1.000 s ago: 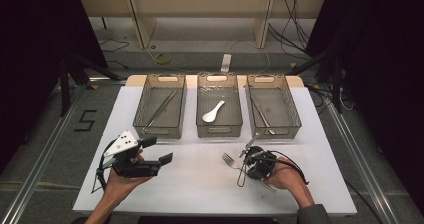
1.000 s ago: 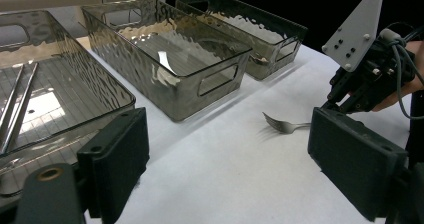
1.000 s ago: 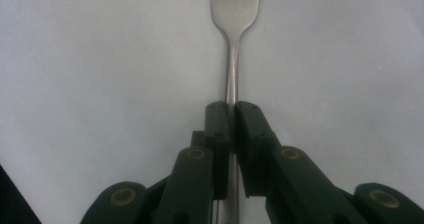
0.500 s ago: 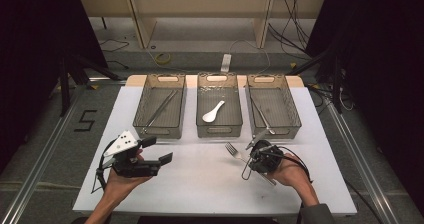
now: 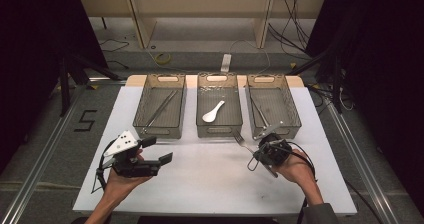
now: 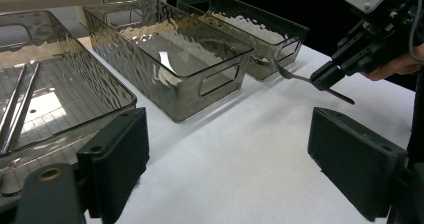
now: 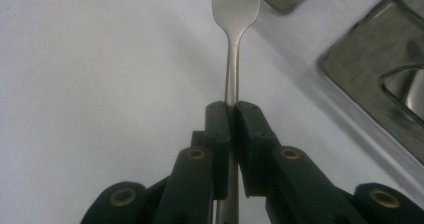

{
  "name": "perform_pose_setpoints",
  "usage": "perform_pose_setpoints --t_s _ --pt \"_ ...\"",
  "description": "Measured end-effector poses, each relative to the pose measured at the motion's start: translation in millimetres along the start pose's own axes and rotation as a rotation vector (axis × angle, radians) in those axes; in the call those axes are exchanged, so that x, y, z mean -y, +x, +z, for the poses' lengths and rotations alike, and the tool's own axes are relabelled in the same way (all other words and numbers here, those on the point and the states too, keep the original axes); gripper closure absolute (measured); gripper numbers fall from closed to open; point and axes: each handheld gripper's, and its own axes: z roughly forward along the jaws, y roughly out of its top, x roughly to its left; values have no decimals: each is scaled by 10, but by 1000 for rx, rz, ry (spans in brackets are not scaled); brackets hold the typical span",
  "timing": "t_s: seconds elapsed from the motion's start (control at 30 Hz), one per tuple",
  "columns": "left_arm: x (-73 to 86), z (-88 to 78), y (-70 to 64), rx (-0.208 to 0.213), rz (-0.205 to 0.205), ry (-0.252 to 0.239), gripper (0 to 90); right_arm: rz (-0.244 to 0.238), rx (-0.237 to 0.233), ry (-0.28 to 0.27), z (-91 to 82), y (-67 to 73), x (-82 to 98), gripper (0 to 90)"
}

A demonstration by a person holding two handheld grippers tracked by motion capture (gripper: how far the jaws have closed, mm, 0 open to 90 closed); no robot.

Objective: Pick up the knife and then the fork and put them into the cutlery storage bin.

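Note:
My right gripper (image 5: 256,153) is shut on the handle of a metal fork (image 5: 241,141), which hangs just above the white table in front of the middle and right bins. In the right gripper view the fork (image 7: 234,6) sticks straight out from the closed pads (image 7: 220,129), its head toward a bin corner. The left gripper view shows the fork (image 6: 294,76) and that right gripper (image 6: 331,77) at the right. My left gripper (image 5: 157,150) stands open over the table's front left, its wide jaws holding nothing.
Three clear grey bins stand in a row at the back: the left bin (image 5: 158,130) holds long metal sticks (image 5: 161,109), the middle bin (image 5: 219,131) a white spoon (image 5: 213,111), and the right bin (image 5: 296,120) a metal utensil (image 5: 260,112). The table's edge runs along the front.
My right gripper has carried the fork up and away from the front, closer to the bins. The left gripper has stayed put.

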Motion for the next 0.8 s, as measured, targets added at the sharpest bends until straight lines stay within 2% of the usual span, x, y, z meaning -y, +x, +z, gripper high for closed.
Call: perform_pose_setpoints --t_s 0.17,0.8 --pt "0 0 -1 1 -3 0 161 11 0 -26 -35 -42 -1 847" --pt "1 -3 7 -4 -8 -6 161 50 48 -113 -200 -248 -100 847"
